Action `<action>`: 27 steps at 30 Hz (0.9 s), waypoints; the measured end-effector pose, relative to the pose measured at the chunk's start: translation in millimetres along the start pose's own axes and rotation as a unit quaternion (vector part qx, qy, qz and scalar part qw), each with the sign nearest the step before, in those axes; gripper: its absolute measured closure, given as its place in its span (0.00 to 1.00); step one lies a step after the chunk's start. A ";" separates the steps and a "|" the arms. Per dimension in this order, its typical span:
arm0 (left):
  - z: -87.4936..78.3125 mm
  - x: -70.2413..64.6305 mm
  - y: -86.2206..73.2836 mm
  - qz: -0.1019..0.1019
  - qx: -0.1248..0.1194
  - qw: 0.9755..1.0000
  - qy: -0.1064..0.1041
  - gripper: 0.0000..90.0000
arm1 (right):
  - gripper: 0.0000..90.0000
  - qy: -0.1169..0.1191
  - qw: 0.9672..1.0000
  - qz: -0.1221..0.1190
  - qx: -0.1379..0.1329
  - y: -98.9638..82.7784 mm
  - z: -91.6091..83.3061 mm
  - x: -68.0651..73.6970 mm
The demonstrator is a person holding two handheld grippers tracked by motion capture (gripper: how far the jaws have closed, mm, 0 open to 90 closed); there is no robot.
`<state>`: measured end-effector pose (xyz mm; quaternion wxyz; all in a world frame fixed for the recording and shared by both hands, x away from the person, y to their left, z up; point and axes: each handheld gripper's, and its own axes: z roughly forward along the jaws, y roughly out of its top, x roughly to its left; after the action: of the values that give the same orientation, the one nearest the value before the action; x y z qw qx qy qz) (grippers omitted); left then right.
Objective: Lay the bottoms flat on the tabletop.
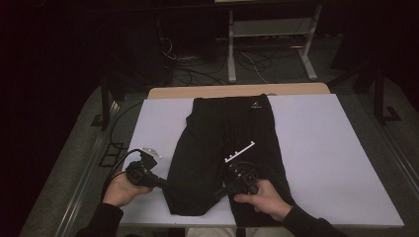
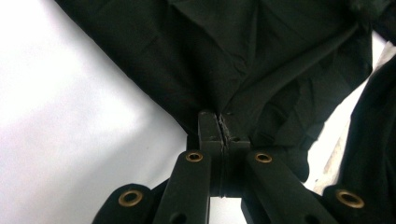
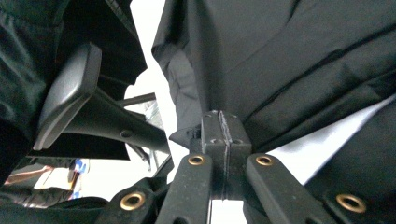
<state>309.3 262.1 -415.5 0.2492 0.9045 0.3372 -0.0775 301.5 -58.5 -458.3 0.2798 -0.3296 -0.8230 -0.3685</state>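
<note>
left gripper [image 1: 160, 183]: jaws pinched on outer hem of black fabric shorts [image 1: 225, 143], near white worktop's [image 1: 336, 158] front edge
right gripper [image 1: 221, 191]: clamped on same leg's inner hem
risk: thin bites may slip if pulled unevenly

shorts [image 1: 222, 148]: logo too small to read | near leg hem off-frame

table [image 1: 321, 148] right side bare | shorts [image 1: 222, 133] cover centre | left strip bare

Both forearms enter from below; left claw [image 1: 160, 183] and right claw [image 1: 221, 191] each point inward, jaws pressed together on black cloth [image 1: 217, 143]
</note>
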 end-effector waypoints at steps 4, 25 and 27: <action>2.3 2.0 -6.8 -0.003 -0.003 1.000 -0.002 0.99 | 0.99 0.006 1.000 -0.003 0.010 -4.6 10.4 3.6; -8.7 5.1 -18.7 0.016 0.004 1.000 -0.003 0.98 | 0.99 0.019 1.000 -0.021 0.012 -3.8 22.9 9.8; -8.6 5.0 -18.9 0.020 0.012 1.000 -0.001 0.98 | 0.99 0.020 0.999 -0.025 0.014 -3.1 24.7 10.8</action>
<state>300.6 281.5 -417.1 0.2406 0.9138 0.3179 -0.0775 287.0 -36.9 -466.1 0.2918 -0.2975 -0.8304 -0.3700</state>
